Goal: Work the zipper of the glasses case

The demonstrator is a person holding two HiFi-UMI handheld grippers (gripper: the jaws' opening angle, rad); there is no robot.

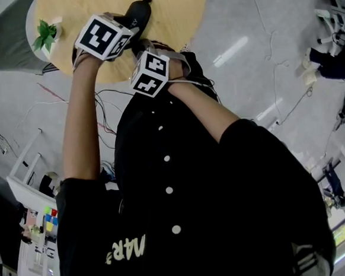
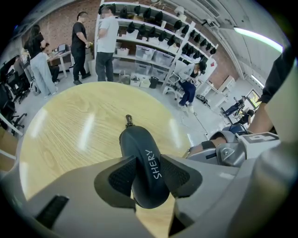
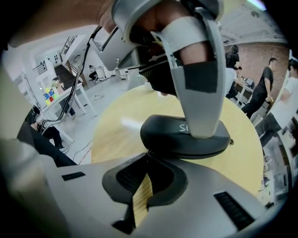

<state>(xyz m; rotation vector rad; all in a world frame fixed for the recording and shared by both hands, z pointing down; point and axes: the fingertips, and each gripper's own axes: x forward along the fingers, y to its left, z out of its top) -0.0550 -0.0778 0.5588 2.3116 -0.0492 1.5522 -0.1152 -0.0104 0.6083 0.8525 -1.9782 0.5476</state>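
Observation:
A dark grey zippered glasses case (image 1: 139,12) lies on the round wooden table (image 1: 175,15). My left gripper (image 2: 149,174) is shut on it, pads pressing both sides of the near end of the case (image 2: 139,158). A small loop (image 2: 129,120) sticks out at its far end. My right gripper (image 3: 147,153) comes at the case (image 3: 172,137) from the side. Its jaws are closed with their tips at the zipper seam, on the small zipper pull, which is mostly hidden. One left finger (image 3: 200,93) crosses over the case's top.
A small potted plant (image 1: 46,34) stands at the table's left edge. A white cart (image 1: 31,235) and loose cables (image 1: 105,110) lie on the floor near me. People (image 2: 104,42) and storage shelves (image 2: 153,42) are far behind the table (image 2: 70,130).

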